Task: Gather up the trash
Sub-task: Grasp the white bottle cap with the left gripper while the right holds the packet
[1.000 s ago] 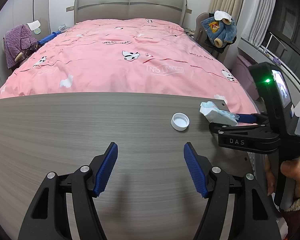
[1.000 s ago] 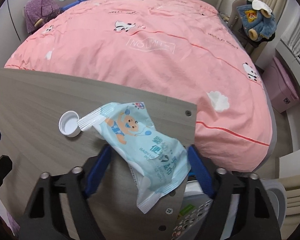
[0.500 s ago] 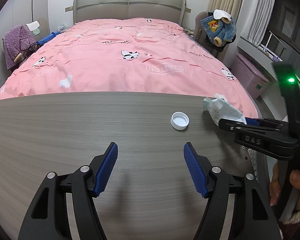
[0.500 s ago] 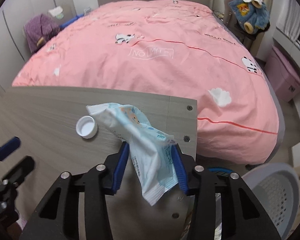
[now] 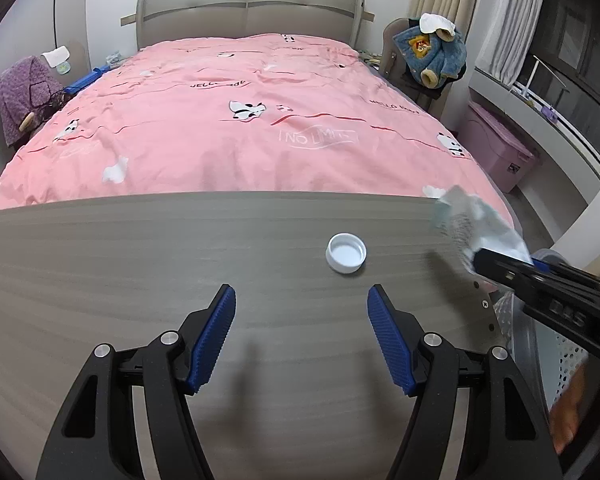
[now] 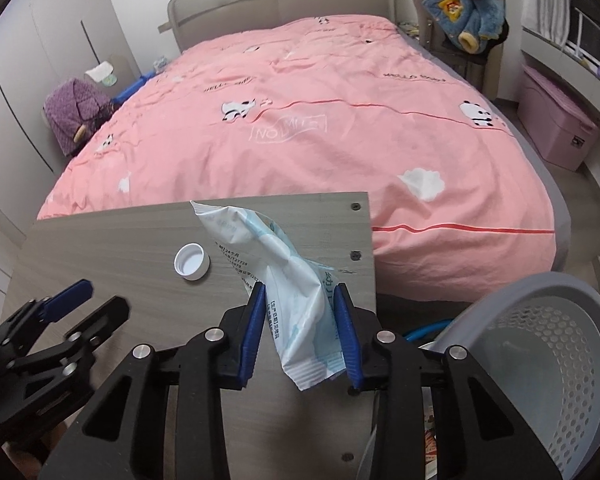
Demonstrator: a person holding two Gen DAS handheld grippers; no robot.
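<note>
White bottle cap (image 5: pixel 346 253) lies just ahead of the spread left tool (image 5: pixel 301 340); right tool (image 6: pixel 300 326) has just closed, pinching the wipes packet (image 6: pixel 288 280).

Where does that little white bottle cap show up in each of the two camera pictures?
Left wrist view: the white bottle cap lies open side up on the wooden table, right of centre, just beyond the left gripper.
Right wrist view: the cap sits left of centre, left of the wipes packet.
Shared landmark: the pink bed cover behind the table.
</note>
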